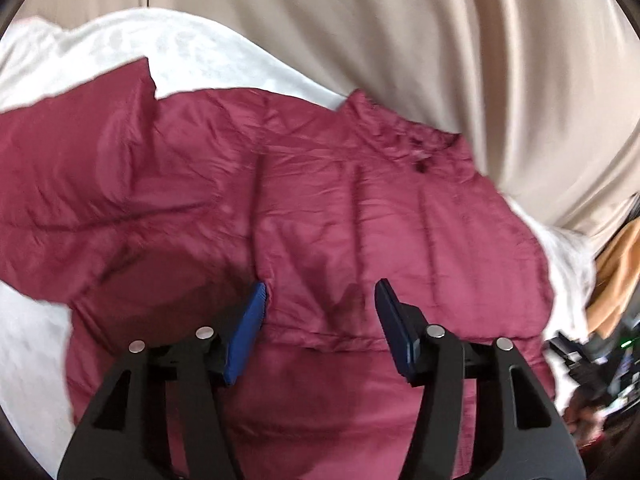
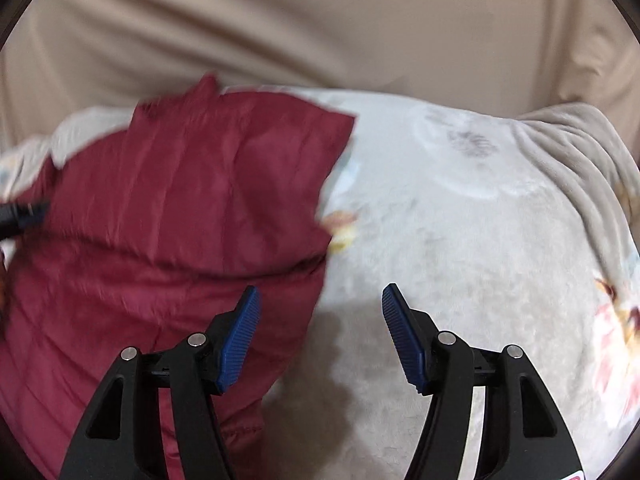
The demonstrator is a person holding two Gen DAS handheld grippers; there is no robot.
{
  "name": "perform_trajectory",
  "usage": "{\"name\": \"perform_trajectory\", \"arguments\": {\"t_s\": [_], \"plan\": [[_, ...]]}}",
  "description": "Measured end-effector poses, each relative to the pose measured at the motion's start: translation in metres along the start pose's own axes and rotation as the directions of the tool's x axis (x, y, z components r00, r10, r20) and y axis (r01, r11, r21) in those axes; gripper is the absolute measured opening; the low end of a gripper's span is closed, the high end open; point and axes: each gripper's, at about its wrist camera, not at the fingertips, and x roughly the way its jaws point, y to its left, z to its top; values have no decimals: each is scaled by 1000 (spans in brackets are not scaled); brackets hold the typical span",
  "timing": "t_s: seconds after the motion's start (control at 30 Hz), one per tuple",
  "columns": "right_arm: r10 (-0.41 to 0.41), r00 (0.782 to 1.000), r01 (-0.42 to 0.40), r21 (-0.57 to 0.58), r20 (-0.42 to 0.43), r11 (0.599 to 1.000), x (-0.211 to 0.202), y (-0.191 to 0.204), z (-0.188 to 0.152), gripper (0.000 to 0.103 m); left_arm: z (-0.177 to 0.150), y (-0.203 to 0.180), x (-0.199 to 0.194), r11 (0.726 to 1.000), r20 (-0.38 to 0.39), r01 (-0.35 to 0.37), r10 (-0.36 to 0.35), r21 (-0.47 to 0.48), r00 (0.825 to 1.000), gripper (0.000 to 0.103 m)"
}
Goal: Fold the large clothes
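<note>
A dark red quilted jacket (image 1: 320, 208) lies spread on a pale blanket (image 1: 36, 344), its collar toward the upper right and a sleeve flap folded at the upper left. My left gripper (image 1: 320, 296) hovers over the jacket's lower middle, open, with only flat fabric beneath the blue pads. In the right wrist view the jacket (image 2: 168, 216) fills the left half, a folded sleeve lying on top. My right gripper (image 2: 318, 300) is open just past the jacket's right edge, over the blanket (image 2: 460, 240), nothing between its fingers. The left gripper's tip (image 2: 24, 216) shows at the far left edge.
Beige curtain-like fabric (image 1: 400, 32) hangs behind the bed. The blanket carries faint floral prints (image 2: 616, 320). Cluttered dark items and an orange cloth (image 1: 616, 280) sit at the right edge of the left wrist view.
</note>
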Motion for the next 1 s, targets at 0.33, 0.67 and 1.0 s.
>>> {"name": "perform_trajectory", "arguments": {"t_s": [0.33, 0.67, 1.0], "plan": [[-25, 989, 10, 109, 142, 994, 2, 3, 30, 3, 9, -18, 22, 983, -1, -154, 154, 97, 988, 1], [7, 998, -25, 341, 55, 940, -5, -71, -10, 1, -3, -7, 41, 982, -22, -149, 153, 114, 988, 1], [150, 983, -171, 240, 104, 956, 16, 8, 60, 1, -10, -18, 41, 962, 12, -213, 214, 169, 977, 3]]}}
